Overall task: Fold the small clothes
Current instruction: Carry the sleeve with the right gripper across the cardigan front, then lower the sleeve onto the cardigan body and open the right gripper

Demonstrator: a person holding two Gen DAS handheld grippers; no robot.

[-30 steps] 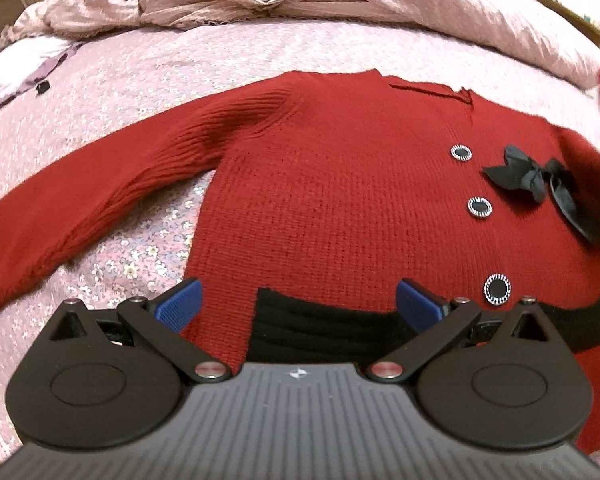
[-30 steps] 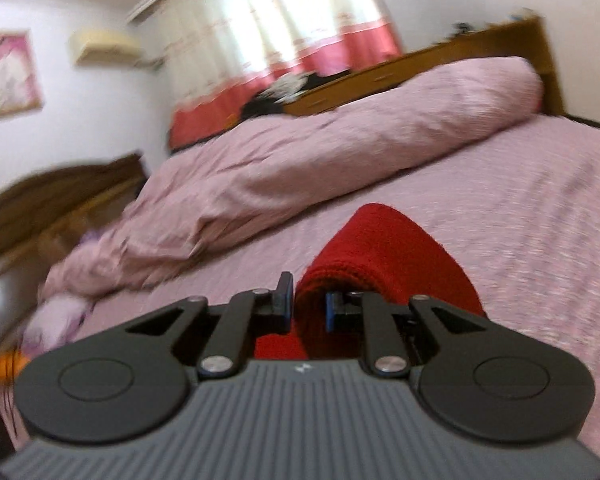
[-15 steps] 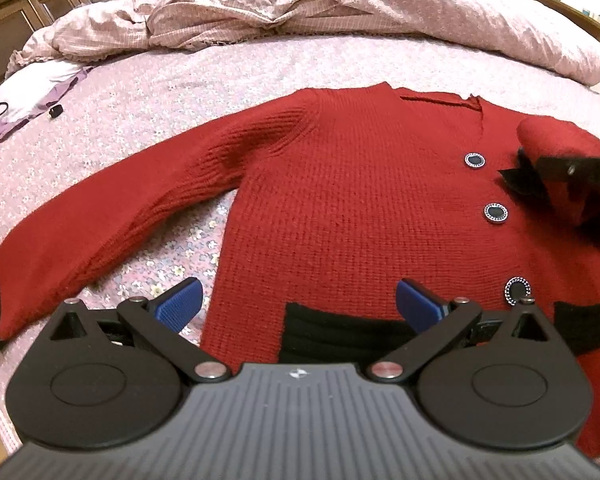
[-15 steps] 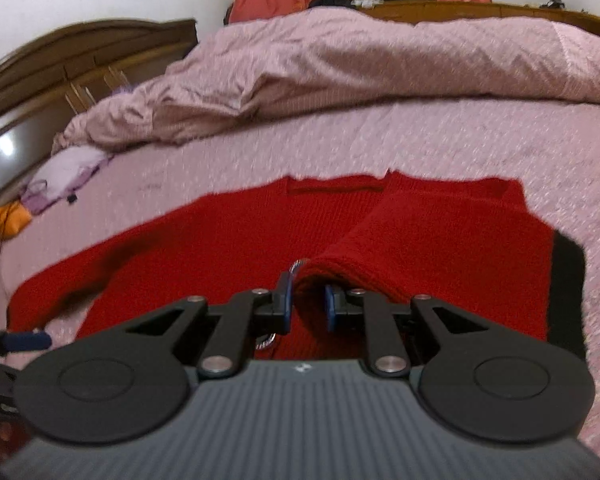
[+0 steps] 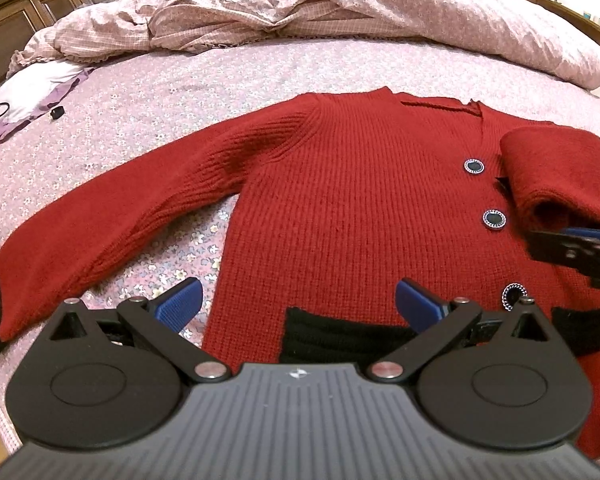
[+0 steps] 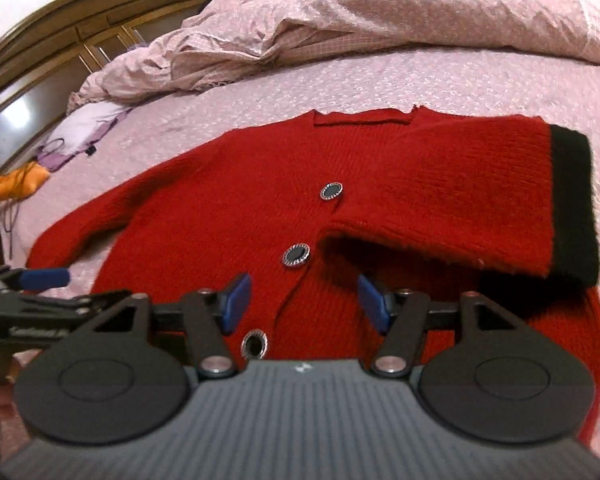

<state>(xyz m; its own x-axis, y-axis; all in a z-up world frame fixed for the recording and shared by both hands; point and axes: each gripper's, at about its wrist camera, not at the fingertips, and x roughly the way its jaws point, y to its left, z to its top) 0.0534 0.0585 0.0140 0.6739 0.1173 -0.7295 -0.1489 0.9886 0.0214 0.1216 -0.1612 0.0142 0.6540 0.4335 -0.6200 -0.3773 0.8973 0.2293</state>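
Both tools hover low over the hem of the red cardigan [image 5: 352,200]: the left tool [image 5: 298,304] gapes wide and empty, while the right tool [image 6: 302,300] has just been opening and holds nothing. The cardigan lies flat on the bed [image 5: 228,76], one sleeve [image 6: 452,196] folded across its chest, the other sleeve [image 5: 112,216] stretched out. The rumpled duvet [image 6: 340,12] is heaped beyond.

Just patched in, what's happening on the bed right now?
A person with two handheld grippers is folding a red cardigan spread on the bed. One sleeve now lies folded across the chest. The right gripper has just been opening; nothing is between its jaws, which hang apart in front of that sleeve. The left gripper hangs open over the hem, and the other sleeve lies stretched out flat, not yet folded.
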